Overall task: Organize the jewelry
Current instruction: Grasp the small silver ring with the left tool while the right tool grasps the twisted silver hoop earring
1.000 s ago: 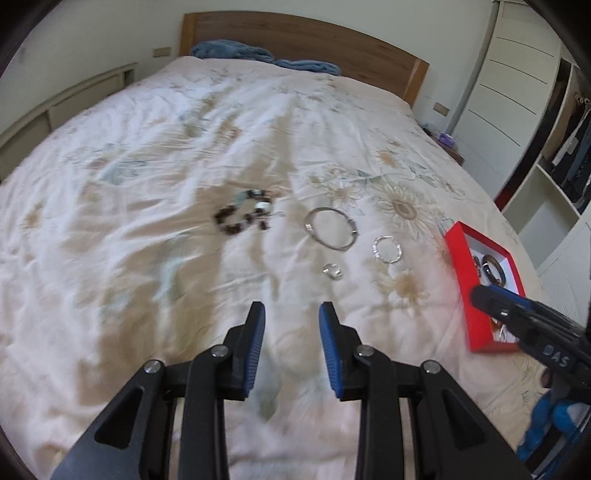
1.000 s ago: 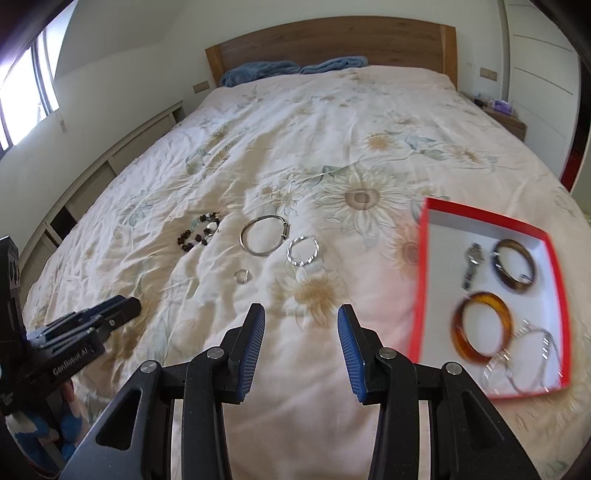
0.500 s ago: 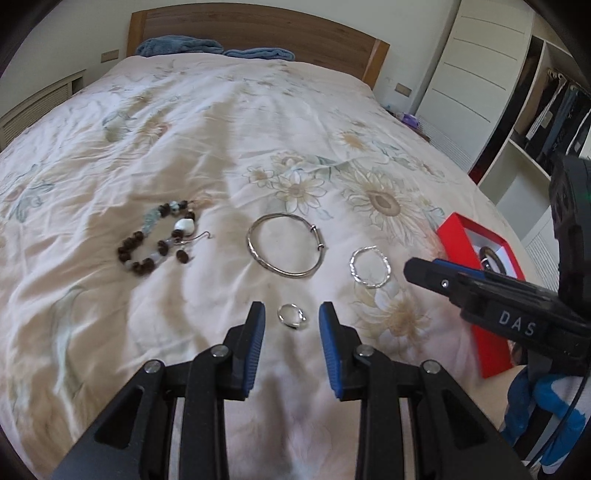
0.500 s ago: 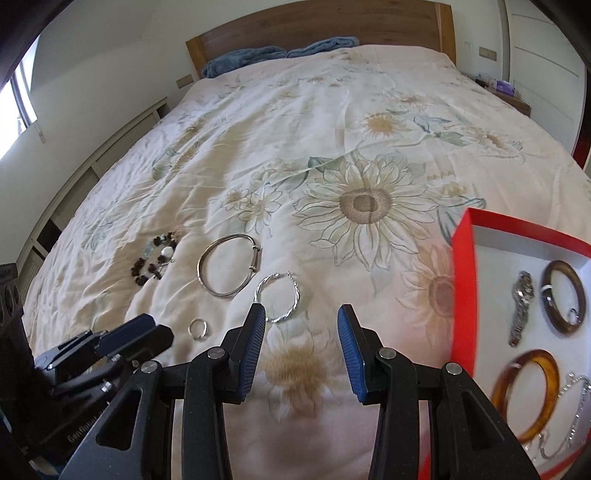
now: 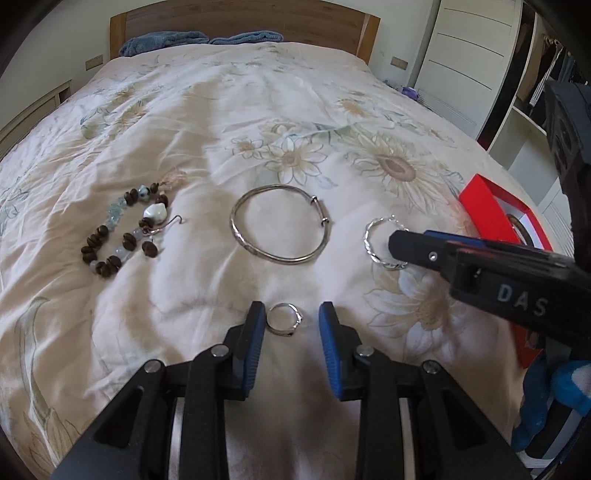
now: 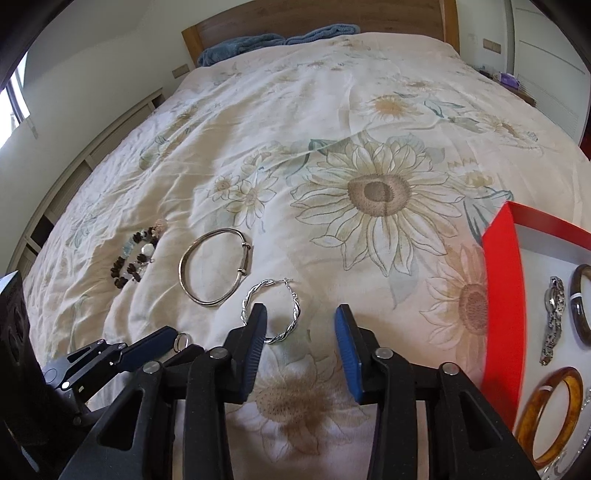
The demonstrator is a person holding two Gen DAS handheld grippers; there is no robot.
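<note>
Two hand-held tools over a bed with a sunflower-print quilt (image 5: 258, 122), on which loose jewelry lies in a row. Left wrist view: the left tool (image 5: 291, 319) stands with its blue pads apart, released, and a small silver ring (image 5: 283, 319) lies on the quilt between the two pads, nearer the left pad; whether that pad touches it cannot be told. From the ring, a plain silver bangle (image 5: 280, 229) lies at 12 o'clock, a beaded bracelet (image 5: 123, 230) of dark and pale beads at 10 o'clock, and a twisted silver hoop (image 5: 384, 242) at 2 o'clock, partly covered by the right tool's finger. A red box (image 5: 487, 210) sits at 3 o'clock, by the edge of the bed. Right wrist view: the right tool (image 6: 301, 323) has its jaws apart, having just been closing; the twisted silver hoop (image 6: 273, 312) lies at its left fingertip, which overlaps the hoop's near edge, and nothing is gripped. The red box (image 6: 504, 295) at 3 o'clock holds an amber bangle (image 6: 550, 413), a dark bangle (image 6: 581, 304) and a silver watch (image 6: 553, 319). Blue pillows (image 6: 277, 40) rest against the wooden headboard (image 6: 332, 14) at 12 o'clock.
</note>
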